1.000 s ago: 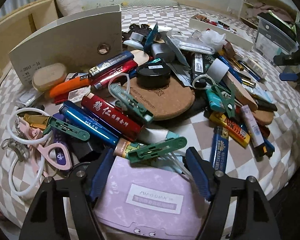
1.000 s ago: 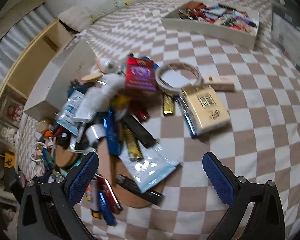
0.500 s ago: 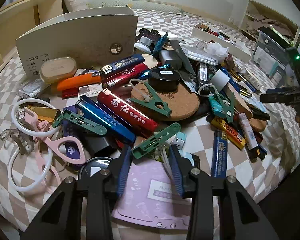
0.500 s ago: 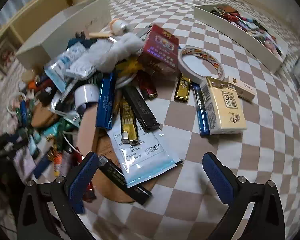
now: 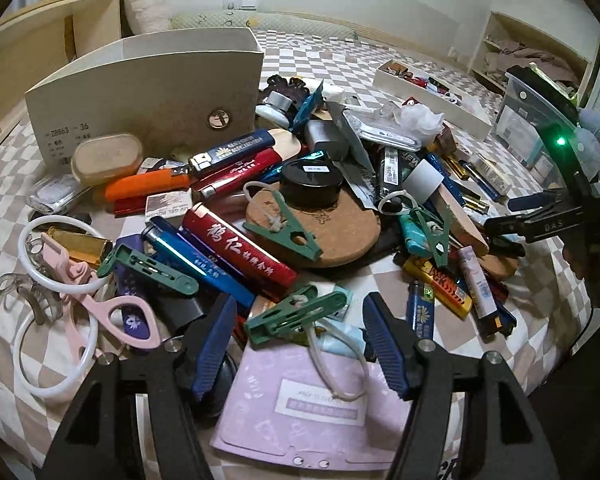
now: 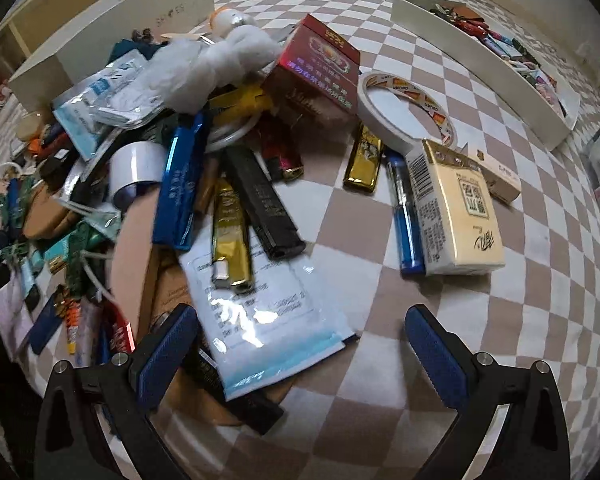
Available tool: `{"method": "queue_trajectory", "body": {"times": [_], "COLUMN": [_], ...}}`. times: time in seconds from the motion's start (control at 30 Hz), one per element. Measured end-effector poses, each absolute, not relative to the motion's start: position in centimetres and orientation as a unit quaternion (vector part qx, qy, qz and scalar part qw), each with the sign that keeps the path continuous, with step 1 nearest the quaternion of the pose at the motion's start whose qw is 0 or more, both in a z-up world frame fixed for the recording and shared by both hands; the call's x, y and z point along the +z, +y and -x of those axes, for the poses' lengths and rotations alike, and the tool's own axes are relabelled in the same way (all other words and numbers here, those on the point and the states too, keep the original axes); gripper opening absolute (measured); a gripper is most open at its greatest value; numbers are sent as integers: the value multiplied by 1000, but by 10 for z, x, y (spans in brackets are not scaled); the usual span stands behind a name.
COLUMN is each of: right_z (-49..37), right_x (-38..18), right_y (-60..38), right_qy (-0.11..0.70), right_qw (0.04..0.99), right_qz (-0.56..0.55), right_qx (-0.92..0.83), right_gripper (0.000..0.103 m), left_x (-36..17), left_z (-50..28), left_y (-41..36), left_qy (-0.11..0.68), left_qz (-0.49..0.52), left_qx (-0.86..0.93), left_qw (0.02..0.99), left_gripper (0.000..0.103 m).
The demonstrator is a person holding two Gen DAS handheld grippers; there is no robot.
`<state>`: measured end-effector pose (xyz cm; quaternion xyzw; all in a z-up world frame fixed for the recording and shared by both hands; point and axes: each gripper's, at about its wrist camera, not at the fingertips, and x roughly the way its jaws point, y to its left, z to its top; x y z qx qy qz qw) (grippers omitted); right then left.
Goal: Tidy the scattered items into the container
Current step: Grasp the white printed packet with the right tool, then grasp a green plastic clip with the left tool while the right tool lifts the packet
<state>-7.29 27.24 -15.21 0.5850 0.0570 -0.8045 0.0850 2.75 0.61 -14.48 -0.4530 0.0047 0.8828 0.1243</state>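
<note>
Half a second after its jaws pinched nearly together over a green clothespin [image 5: 296,314], the left gripper [image 5: 300,336] is opening again, the pin and its white cord lying between the blue pads untouched, on top of a lilac card packet [image 5: 300,408]. The right gripper [image 6: 300,354] has dropped closer to the heap and rolled since a second ago; its jaws stand wide apart, empty, above a glossy blue-edged sachet [image 6: 260,312] that partly lies on the checked bedcover [image 6: 480,320]. The scattered items, among them a red lighter [image 5: 240,248], a cork coaster [image 5: 332,228], a black round tin [image 5: 310,184], a tape roll [image 6: 408,108], a cream pack [image 6: 456,216] and a red carton [image 6: 316,68], remain piled on the bed. Behind the pile an open cream box [image 5: 152,96] stands on its side, its inside not visible. Farther off, a shallow white tray [image 6: 480,68] already holds a row of small coloured objects too small to identify.
</note>
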Motion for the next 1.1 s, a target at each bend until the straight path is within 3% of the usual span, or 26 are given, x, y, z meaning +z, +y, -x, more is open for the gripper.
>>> {"method": "queue_trajectory", "body": {"times": [0.07,0.13,0.23,0.4,0.67,1.1], "right_z": [75,77,79,78,76,64], "right_x": [-157,-159,-160,-154,-149,-131], "right_y": [272,273,275,269,283,362], "right_qy": [53,42,33,31,-10,-121], "right_qw": [86,90,98,136,149,77], "right_qz": [-591,-593,-592,-579,-577,-553], "right_qx": [-800,-799,-800,-803,-803,-821], "right_gripper": [103,103,102,74,55,50], "left_x": [-147,-149,-149,-147,-133,-125], "left_z": [-27,-27,-28,-30,-31,-30], "left_y": [8,10,11,10,2,-6], "left_qy": [9,15,20,18,4,-12], "left_qz": [457,458,457,457,442,436], "left_qx": [881,880,880,880,889,892], "left_qw": [124,124,125,127,121,121], "left_gripper": [64,52,52,51,51,51]}}
